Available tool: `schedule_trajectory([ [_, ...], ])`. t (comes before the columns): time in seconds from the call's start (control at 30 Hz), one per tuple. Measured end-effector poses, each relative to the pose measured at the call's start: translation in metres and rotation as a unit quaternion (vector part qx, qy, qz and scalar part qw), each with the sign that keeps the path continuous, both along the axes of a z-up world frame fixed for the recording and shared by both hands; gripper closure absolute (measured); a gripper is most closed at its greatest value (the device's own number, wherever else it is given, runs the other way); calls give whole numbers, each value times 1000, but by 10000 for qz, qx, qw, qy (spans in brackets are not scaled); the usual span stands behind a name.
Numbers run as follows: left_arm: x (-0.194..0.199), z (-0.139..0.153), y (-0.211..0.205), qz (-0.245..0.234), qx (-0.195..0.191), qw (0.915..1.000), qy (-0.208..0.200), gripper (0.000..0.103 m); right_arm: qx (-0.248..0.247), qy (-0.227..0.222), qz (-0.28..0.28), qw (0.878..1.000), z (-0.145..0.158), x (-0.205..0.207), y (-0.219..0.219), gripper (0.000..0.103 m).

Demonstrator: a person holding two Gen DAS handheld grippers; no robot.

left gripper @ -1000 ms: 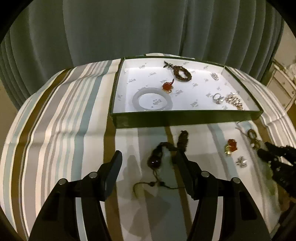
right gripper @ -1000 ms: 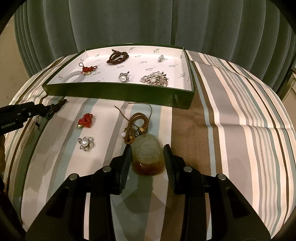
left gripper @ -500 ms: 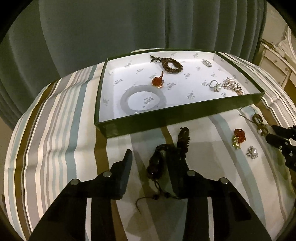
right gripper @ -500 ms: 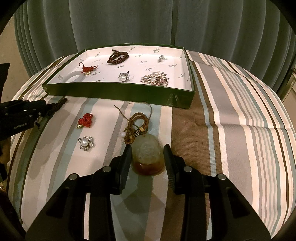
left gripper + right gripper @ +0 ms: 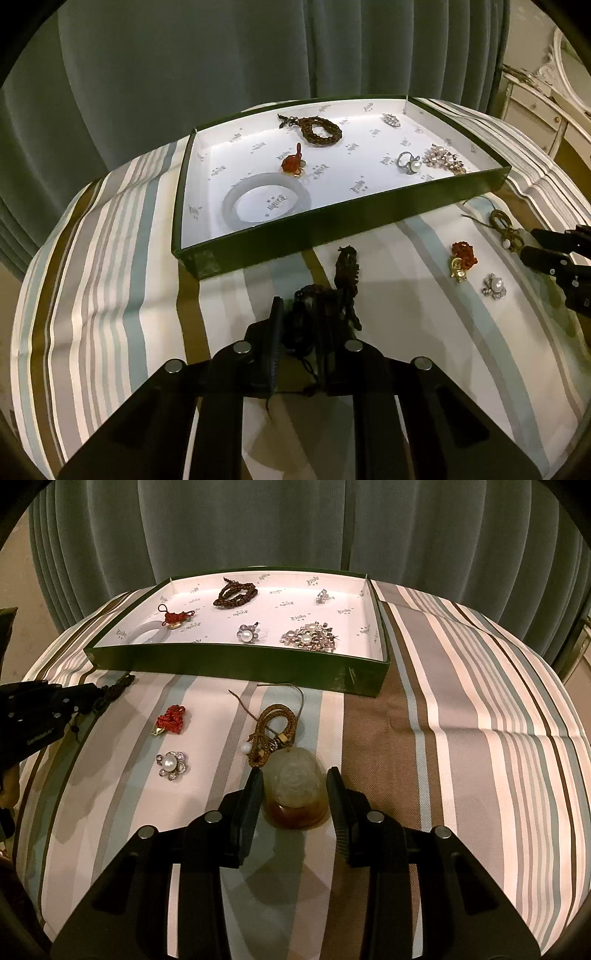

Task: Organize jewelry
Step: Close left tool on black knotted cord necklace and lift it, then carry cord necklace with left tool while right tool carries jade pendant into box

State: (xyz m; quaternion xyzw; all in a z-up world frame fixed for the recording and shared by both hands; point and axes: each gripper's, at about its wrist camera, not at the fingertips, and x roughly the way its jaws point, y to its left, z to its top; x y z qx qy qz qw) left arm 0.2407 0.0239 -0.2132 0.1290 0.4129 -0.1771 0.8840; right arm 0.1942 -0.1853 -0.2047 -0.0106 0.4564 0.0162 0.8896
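The dark beaded bracelet (image 5: 325, 306) lay on the striped tablecloth (image 5: 110, 295) just in front of the green tray (image 5: 332, 229), its coil between my left gripper (image 5: 299, 328) fingers, whose jaws were closing onto it, tassel trailing toward the tray. My right gripper (image 5: 293, 794) sat with fingers apart, straddling the jade pendant (image 5: 295, 786) without clearly pressing it. Between the grippers lay a red knot charm (image 5: 170, 720) and pearl brooch (image 5: 170, 765).

Left hand-held gripper (image 5: 301, 325) closing on dark beaded bracelet (image 5: 334, 295) before green tray (image 5: 332, 229).
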Motion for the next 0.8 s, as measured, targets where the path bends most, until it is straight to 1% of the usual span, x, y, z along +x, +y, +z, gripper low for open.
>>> schedule_trajectory([
  [0.23, -5, 1, 1, 73, 7, 10000, 0, 87, 18, -8, -12, 10000, 0, 1, 0, 68],
  [0.47, -10, 2, 2, 122, -6, 9999, 12, 87, 142, -21, -61, 9999, 1, 0, -2, 68],
  [0.63, -13, 8, 2, 143, -41, 9999, -37, 87, 165, -71, -47, 9998, 4, 0, -1, 68],
  [0.8, -16, 20, 0, 141, -123, 9997, -133, 87, 188, -192, -53, 9996, 14, -2, -2, 68],
])
